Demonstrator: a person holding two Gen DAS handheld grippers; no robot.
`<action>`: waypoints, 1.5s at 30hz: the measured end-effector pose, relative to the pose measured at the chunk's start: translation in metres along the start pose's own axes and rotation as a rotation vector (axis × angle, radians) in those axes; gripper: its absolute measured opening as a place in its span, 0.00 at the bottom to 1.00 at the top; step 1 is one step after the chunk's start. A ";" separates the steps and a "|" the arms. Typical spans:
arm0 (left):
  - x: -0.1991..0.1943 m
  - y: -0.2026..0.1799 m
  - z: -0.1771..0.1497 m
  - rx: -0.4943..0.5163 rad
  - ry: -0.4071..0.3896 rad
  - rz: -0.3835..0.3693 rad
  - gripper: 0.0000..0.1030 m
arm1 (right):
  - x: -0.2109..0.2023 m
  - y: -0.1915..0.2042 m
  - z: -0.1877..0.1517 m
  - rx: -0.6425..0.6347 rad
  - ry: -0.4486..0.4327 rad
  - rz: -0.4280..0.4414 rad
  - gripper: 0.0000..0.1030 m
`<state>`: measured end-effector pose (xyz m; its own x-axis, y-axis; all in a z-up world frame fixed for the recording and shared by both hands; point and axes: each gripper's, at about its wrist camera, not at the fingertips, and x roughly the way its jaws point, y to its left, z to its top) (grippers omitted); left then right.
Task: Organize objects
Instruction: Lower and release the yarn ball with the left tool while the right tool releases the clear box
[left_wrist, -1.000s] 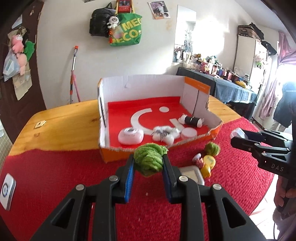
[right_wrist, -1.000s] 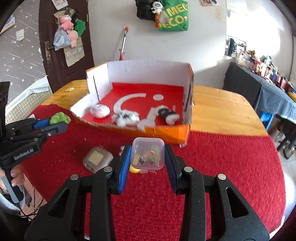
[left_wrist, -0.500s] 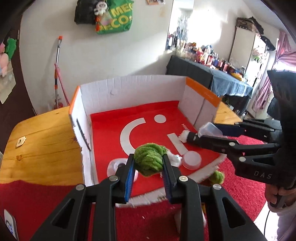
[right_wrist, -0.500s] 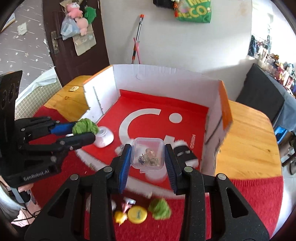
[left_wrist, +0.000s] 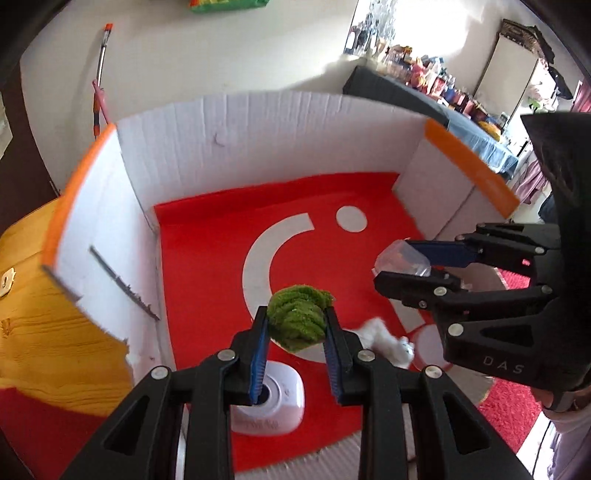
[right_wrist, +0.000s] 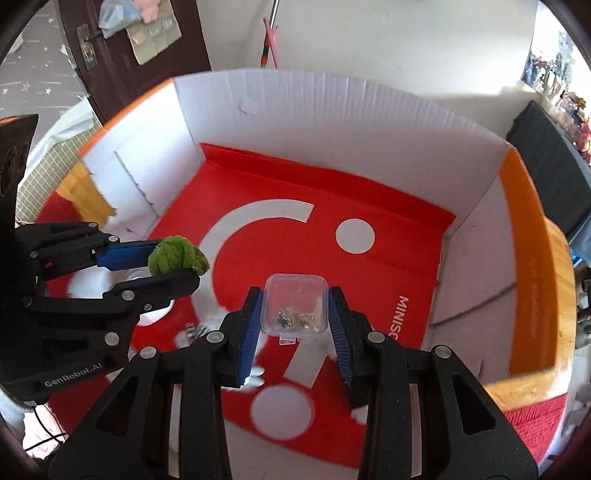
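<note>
Both held over the open cardboard box (right_wrist: 332, 122): left gripper (left_wrist: 295, 328) clamps green yarn ball (left_wrist: 298, 318), right gripper (right_wrist: 295, 314) clamps clear plastic case (right_wrist: 296, 304); lower each to bare red floor, clear of white fluffy toy (left_wrist: 384, 338), then release.

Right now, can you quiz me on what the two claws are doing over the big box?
1. True or false: the left claw grips a green fuzzy ball.
2. What does the right claw hold? A) a spoon B) a clear plastic container C) a sock
3. Fill in: both claws hang over the cardboard box's ____ floor.

Key: 1 true; 2 B; 3 red
</note>
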<state>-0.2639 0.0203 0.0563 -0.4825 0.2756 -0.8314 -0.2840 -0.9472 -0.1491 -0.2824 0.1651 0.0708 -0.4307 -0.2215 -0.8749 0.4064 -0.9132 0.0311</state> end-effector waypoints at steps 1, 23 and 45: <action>0.003 0.001 0.000 0.001 0.007 0.000 0.28 | 0.003 -0.001 0.001 -0.003 0.008 -0.007 0.33; 0.024 0.001 0.001 0.069 0.069 0.037 0.28 | 0.025 -0.010 -0.009 -0.022 0.105 -0.028 0.33; 0.023 -0.003 0.000 0.071 0.073 0.036 0.29 | 0.033 -0.001 0.003 -0.030 0.134 -0.041 0.34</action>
<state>-0.2740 0.0289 0.0380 -0.4322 0.2268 -0.8728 -0.3267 -0.9415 -0.0828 -0.2995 0.1579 0.0434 -0.3368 -0.1346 -0.9319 0.4153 -0.9095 -0.0188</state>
